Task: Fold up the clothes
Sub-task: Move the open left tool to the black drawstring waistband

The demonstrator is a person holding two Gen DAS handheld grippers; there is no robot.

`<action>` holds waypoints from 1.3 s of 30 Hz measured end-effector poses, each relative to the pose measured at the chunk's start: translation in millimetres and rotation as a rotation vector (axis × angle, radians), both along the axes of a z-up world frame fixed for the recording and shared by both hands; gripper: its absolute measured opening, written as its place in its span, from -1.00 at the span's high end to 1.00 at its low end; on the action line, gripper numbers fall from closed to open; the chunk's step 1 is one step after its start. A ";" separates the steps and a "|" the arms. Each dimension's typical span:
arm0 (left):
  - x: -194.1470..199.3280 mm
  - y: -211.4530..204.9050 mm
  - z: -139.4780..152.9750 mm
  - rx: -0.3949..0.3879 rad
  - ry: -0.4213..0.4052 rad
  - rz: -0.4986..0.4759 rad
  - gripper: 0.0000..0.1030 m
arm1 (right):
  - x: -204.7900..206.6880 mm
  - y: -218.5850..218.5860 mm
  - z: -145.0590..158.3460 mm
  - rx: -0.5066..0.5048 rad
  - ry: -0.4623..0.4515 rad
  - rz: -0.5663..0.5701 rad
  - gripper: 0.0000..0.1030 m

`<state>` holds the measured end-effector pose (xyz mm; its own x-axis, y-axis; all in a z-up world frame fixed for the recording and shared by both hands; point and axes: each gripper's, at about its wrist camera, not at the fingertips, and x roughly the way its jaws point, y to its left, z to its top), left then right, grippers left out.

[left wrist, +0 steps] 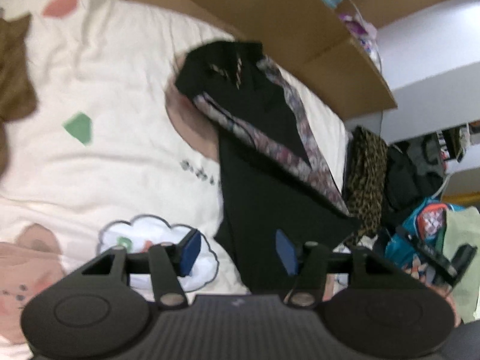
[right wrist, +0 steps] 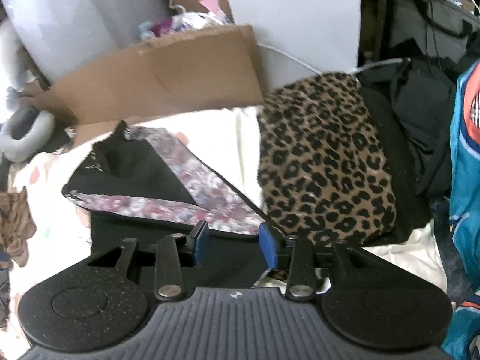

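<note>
Beside your black garment (right wrist: 144,177) lies a leopard-print pile (right wrist: 324,162); cardboard (right wrist: 168,81) stands behind. Left tool (left wrist: 237,253) and right tool (right wrist: 234,243) gape, empty.

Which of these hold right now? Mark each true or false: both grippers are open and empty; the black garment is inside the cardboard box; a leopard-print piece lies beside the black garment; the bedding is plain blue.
1. Left gripper and right gripper are open and empty: true.
2. Black garment is inside the cardboard box: false, it lies on the bedding.
3. Leopard-print piece lies beside it: true.
4. Bedding is plain blue: false, cream with coloured patches.
</note>
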<state>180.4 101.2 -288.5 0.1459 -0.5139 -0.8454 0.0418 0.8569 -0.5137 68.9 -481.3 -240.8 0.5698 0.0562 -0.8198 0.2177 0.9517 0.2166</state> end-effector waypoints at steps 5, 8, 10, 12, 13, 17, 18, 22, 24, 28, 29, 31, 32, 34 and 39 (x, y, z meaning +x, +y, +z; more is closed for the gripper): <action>1.6 9.1 36.5 0.035 -0.052 0.032 -0.19 | -0.3 23.2 34.4 -0.046 -0.019 0.043 0.07; 6.8 13.6 57.0 0.052 -0.065 0.055 -0.23 | 1.4 34.6 51.5 -0.066 -0.042 0.056 0.01; 9.7 12.8 70.2 0.073 -0.080 0.053 -0.26 | 3.1 41.7 62.4 -0.068 -0.057 0.063 -0.01; 13.7 11.0 82.0 0.086 -0.099 0.049 -0.33 | 5.3 46.7 68.9 -0.063 -0.062 0.076 -0.03; 16.2 10.4 87.3 0.088 -0.107 0.048 -0.34 | 6.4 49.0 71.7 -0.060 -0.064 0.084 -0.03; 29.9 6.2 99.3 0.082 -0.118 0.024 -0.37 | 14.6 54.3 77.2 -0.079 -0.047 0.102 -0.04; 34.5 3.1 100.4 0.084 -0.119 0.010 -0.37 | 17.1 54.4 78.4 -0.073 -0.043 0.105 -0.04; 48.0 -7.7 101.9 0.072 -0.120 -0.020 -0.45 | 23.6 59.5 84.6 -0.051 -0.031 0.131 -0.04; 54.2 -14.0 100.9 0.070 -0.122 -0.036 -0.47 | 26.3 63.2 88.0 -0.065 -0.025 0.156 -0.04; 57.9 -20.9 95.1 0.064 -0.117 -0.039 -0.49 | 29.9 69.0 92.5 -0.074 -0.018 0.190 -0.07; 58.1 -21.5 93.8 0.063 -0.114 -0.038 -0.50 | 30.3 70.5 93.6 -0.073 -0.016 0.197 -0.10; 59.0 -22.7 90.9 0.067 -0.107 -0.042 -0.50 | 31.1 71.7 94.3 -0.070 -0.014 0.219 -0.18; 60.0 -23.2 89.5 0.071 -0.103 -0.045 -0.51 | 31.5 72.2 94.5 -0.068 -0.011 0.244 -0.22; 64.7 -23.3 87.8 0.068 -0.099 -0.047 -0.51 | 32.3 73.1 95.0 -0.064 -0.004 0.293 -0.22; 77.1 -26.7 77.9 0.053 -0.096 -0.021 -0.56 | 30.2 62.7 90.0 -0.035 -0.026 0.366 -0.23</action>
<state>257.5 74.5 -210.6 0.2173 -0.4730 -0.8539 0.1075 0.8810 -0.4607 99.1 -418.6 -150.8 0.5379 0.2325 -0.8103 -0.1435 0.9725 0.1837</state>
